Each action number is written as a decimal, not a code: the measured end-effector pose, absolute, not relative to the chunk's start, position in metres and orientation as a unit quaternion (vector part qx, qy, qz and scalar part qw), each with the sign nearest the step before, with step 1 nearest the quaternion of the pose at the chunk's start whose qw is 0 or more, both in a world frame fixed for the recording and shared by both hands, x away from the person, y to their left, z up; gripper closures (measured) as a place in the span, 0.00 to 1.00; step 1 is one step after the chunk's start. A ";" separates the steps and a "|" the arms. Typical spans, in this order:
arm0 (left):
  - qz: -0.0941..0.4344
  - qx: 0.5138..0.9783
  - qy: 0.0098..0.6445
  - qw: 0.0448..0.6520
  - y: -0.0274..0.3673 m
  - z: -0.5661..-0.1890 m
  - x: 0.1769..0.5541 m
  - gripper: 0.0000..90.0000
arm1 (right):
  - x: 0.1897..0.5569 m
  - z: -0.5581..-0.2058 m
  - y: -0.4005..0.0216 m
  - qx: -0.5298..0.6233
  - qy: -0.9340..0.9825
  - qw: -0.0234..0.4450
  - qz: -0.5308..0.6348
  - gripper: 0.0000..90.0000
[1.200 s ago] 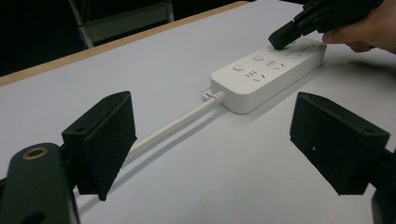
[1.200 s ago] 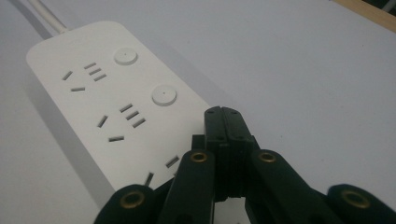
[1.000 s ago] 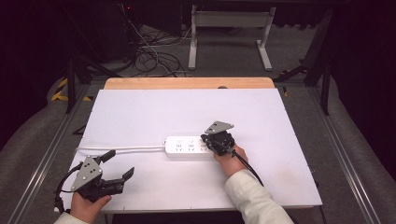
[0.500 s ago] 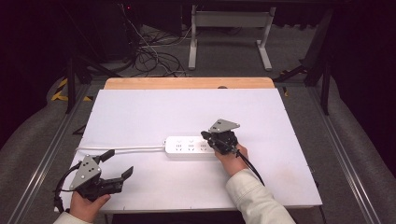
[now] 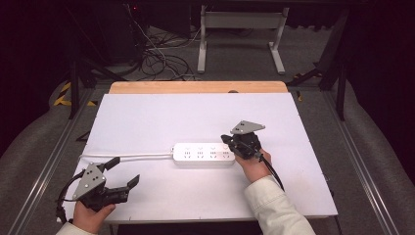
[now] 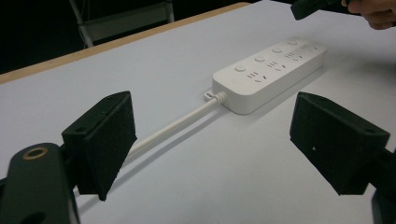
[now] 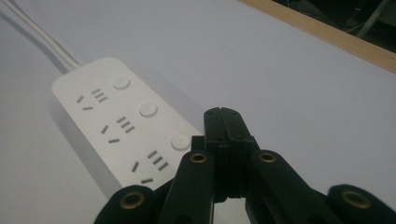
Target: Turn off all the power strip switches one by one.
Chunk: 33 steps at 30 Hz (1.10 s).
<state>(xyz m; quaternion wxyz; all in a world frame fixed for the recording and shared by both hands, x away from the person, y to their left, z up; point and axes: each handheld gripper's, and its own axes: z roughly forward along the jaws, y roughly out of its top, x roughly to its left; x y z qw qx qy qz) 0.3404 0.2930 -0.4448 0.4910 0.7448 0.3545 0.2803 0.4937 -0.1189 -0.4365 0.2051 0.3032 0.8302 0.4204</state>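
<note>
A long white plastic power strip (image 5: 204, 153) with four round buttons is lying flat in the middle of the high view, on the white table top (image 5: 161, 115). Its white cord (image 5: 125, 157) is running off toward the left edge of the frame.

The right gripper (image 5: 229, 140) is sitting at the right end of the strip in the high view, with its black jaws squeezed tight together and nothing between them. In the right gripper view the closed tip (image 7: 226, 122) is hanging just over the button (image 7: 180, 142) nearest to it. It looks like the job is pressing the buttons. To do this well, the tip should be coming straight down onto the middle of one button, gently, so the strip is not sliding.

The left gripper (image 5: 122, 172) is resting at the lower left of the high view, jaws spread wide and empty, well apart from the strip. It could be holding the strip steady if it starts moving.
</note>
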 end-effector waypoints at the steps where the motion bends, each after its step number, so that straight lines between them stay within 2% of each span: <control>1: 0.279 0.743 0.356 0.493 0.293 -0.445 0.340 0.17 | 0.494 -0.438 -0.121 0.306 0.832 0.207 0.415 1.00; 11: 0.282 0.747 0.352 0.489 0.293 -0.445 0.340 0.17 | 0.497 -0.448 -0.138 0.328 0.829 0.203 0.404 1.00; 33: 0.279 0.746 0.354 0.490 0.291 -0.445 0.340 0.17 | 0.501 -0.464 -0.123 0.308 0.848 0.186 0.389 1.00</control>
